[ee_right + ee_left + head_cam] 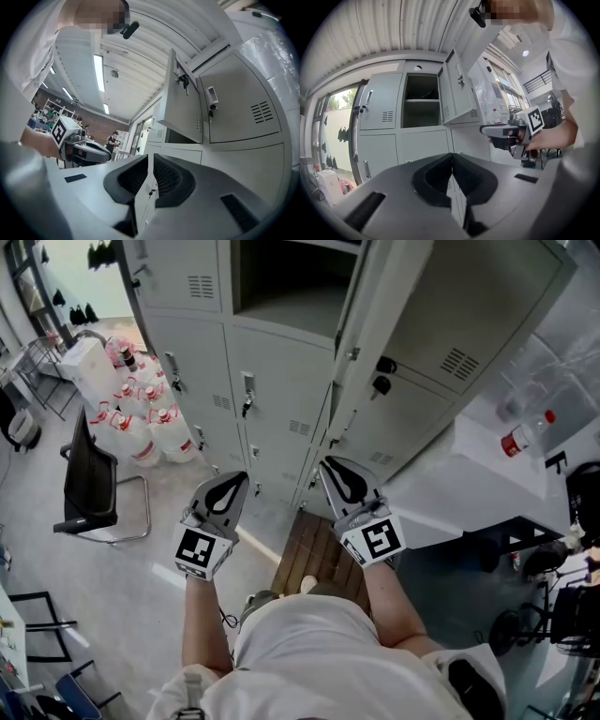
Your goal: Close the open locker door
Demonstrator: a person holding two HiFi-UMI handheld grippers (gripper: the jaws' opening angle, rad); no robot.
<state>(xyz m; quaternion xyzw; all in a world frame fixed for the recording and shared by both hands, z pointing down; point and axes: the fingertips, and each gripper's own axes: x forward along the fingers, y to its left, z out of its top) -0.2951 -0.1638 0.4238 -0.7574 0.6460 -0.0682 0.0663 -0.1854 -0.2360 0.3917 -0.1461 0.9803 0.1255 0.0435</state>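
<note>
Standing before a bank of grey lockers (272,418), a person holds both claws out level toward it, forearms side by side ahead of the torso. The left claw (234,480) is fully closed, its pads meeting with nothing between them. The right claw (330,468) is drawn in to a hairline slit and also grips nothing. Neither claw touches the lockers.

The locker door (183,108) stands open in the top row, hinged on the right of its compartment (281,277) and jutting out roughly square to the locker face. Its free edge points toward the person, and keys hang at its lock. The door sits above and ahead of the right claw, apart from it. The left claw faces the closed doors below the compartment.

A strip of grey floor lies between the claws and the lockers, with a slatted wooden board (309,554) beneath the claws. To the left, a black chair (89,479) and a cluster of water jugs (141,423) stand well apart from the door. To the right, a white desk (469,493) carrying a red-capped bottle (523,439) sits near the neighbouring closed locker.
</note>
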